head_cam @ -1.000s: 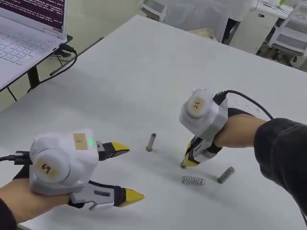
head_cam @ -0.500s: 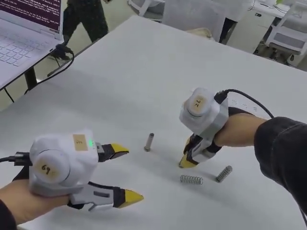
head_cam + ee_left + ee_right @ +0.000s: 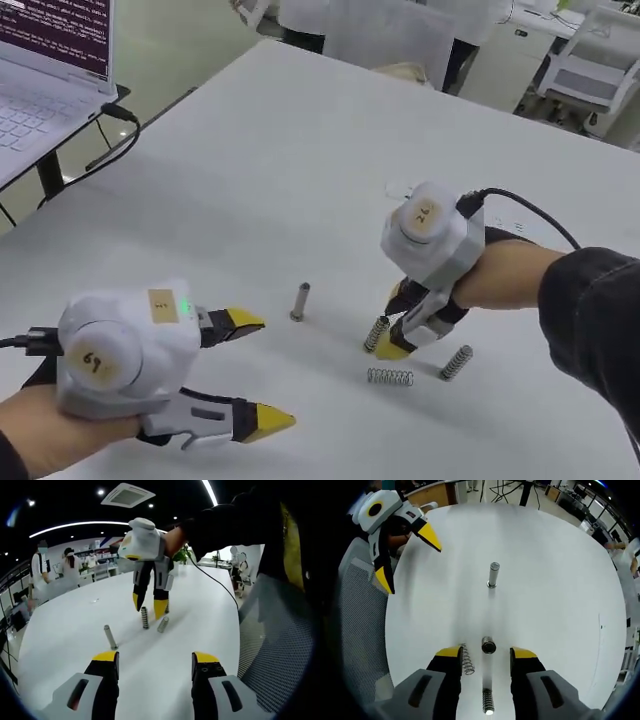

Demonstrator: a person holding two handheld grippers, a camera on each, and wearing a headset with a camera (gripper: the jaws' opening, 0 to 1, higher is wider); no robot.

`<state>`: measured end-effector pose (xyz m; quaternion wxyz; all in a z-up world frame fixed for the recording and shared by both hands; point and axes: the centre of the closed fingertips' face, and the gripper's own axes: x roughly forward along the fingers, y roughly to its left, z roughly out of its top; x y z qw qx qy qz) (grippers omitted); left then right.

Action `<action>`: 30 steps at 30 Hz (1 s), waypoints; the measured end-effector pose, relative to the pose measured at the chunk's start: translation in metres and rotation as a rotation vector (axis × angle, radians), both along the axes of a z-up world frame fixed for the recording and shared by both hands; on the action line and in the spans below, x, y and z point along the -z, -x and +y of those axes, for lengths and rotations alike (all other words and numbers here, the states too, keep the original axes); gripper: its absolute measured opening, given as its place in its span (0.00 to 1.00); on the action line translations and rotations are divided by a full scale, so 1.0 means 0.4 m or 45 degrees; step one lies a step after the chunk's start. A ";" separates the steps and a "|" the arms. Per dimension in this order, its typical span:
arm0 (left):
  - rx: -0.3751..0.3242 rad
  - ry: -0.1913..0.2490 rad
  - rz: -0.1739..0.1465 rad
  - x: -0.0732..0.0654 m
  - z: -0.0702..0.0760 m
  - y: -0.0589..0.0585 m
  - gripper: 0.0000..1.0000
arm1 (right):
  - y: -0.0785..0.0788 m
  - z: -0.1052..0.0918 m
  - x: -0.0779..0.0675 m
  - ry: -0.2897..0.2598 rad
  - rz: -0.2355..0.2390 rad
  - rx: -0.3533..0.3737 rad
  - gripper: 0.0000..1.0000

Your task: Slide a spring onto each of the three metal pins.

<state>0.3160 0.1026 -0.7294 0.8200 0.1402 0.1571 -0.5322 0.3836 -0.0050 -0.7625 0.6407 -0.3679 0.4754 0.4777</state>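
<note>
Grey coiled metal spring (image 3: 376, 333) standing just beside right gripper (image 3: 392, 322) tip.
Right jaws narrowly apart; left gripper (image 3: 277, 370) wide open.

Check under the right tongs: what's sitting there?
A metal pin stands between the open jaws of the right tongs, seen end-on, with a spring beside it. In the head view the tongs cover that pin.

Three springs (image 3: 376, 333) (image 3: 389, 376) (image 3: 456, 362), two metal pins (image 3: 493, 575) (image 3: 488, 645) — two claws (image 3: 263, 370) (image 3: 393, 324), one laptop (image 3: 40, 90)
</note>
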 end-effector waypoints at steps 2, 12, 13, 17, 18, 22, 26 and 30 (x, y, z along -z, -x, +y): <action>0.007 -0.004 0.000 -0.001 -0.003 0.001 0.54 | 0.002 -0.004 -0.004 -0.008 -0.005 0.005 0.38; 0.035 -0.013 0.001 -0.007 -0.025 0.002 0.52 | 0.003 -0.023 -0.036 -0.094 -0.039 0.078 0.42; 0.037 -0.013 0.001 -0.008 -0.027 0.002 0.52 | 0.003 -0.023 -0.041 -0.105 -0.046 0.082 0.42; 0.050 -0.020 0.001 -0.010 -0.035 0.004 0.52 | 0.009 -0.023 -0.054 -0.130 -0.055 0.093 0.42; 0.054 -0.020 0.000 -0.012 -0.038 0.004 0.52 | 0.010 -0.024 -0.058 -0.135 -0.061 0.096 0.43; 0.061 -0.018 0.001 -0.015 -0.044 0.002 0.52 | 0.015 -0.029 -0.073 -0.156 -0.076 0.109 0.43; 0.070 -0.021 0.000 -0.016 -0.051 0.001 0.52 | 0.021 -0.034 -0.096 -0.187 -0.103 0.124 0.43; 0.076 -0.017 0.002 -0.017 -0.057 -0.001 0.51 | 0.029 -0.041 -0.120 -0.214 -0.132 0.138 0.43</action>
